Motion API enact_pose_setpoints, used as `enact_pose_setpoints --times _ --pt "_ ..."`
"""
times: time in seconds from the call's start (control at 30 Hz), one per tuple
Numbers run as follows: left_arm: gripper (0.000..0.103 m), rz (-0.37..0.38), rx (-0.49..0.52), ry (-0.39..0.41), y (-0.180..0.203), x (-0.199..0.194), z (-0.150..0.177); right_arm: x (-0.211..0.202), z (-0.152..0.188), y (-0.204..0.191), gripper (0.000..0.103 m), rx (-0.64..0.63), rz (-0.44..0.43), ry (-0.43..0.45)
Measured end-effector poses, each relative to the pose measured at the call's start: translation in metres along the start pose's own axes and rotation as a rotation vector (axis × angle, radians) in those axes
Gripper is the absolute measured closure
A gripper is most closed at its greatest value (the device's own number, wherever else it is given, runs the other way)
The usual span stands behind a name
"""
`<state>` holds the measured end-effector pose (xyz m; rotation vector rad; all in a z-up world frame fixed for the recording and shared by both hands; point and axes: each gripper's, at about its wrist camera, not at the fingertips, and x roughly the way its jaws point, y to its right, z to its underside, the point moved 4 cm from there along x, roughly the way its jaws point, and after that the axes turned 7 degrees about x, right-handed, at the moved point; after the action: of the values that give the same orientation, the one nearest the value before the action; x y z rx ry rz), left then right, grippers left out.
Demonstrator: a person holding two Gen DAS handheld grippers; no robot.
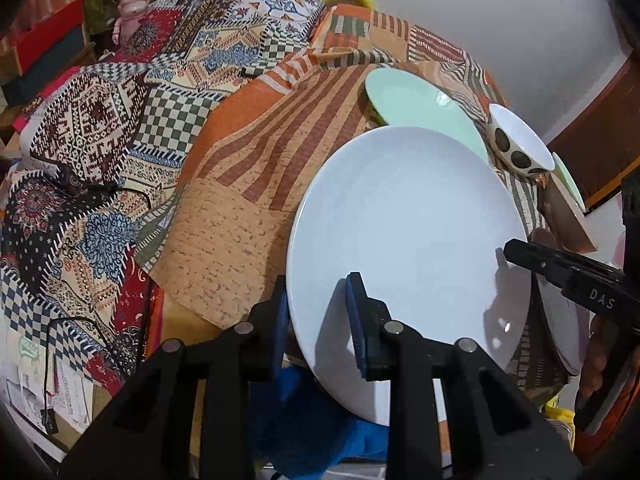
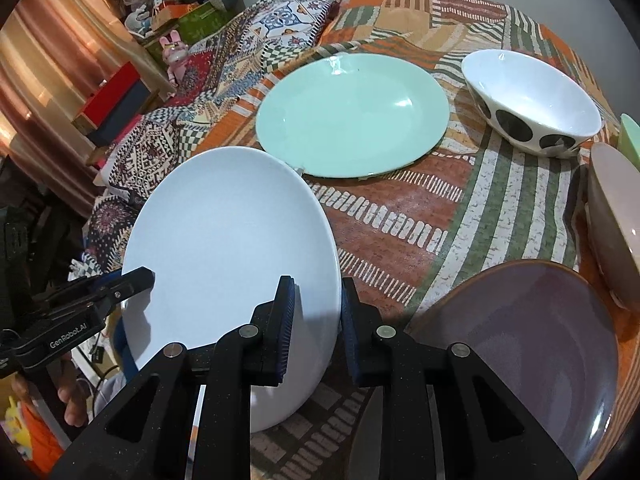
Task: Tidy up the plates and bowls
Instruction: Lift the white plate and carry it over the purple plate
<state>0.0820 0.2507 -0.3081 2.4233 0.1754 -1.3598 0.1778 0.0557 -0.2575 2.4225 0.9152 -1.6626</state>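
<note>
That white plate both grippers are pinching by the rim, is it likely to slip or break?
The white plate looks glazed and glossy, so it is probably slippery; each gripper holds only its thin rim. It looks stiff, likely ceramic, so it should not bend but could chip if dropped. It is tilted above the tablecloth, so a loosened grip would probably let it slide down.

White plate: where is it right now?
The white plate is held between the left gripper and right gripper, just in front of the mint plate.
</note>
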Motion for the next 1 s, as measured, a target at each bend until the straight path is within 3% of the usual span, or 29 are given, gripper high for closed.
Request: enact_pose_setpoints --times 0.53,1.0 --pt "0.076 0.003 0.074 0.076 0.045 -0.038 -0.016 -0.049 0.002 0.011 0.083 0.032 -0.023 0.121" --pt "0.075 0.038 0.177 0.073 0.112 -0.048 -0.015 -0.097 0.023 0.056 0.083 0.095 -0.035 0.203"
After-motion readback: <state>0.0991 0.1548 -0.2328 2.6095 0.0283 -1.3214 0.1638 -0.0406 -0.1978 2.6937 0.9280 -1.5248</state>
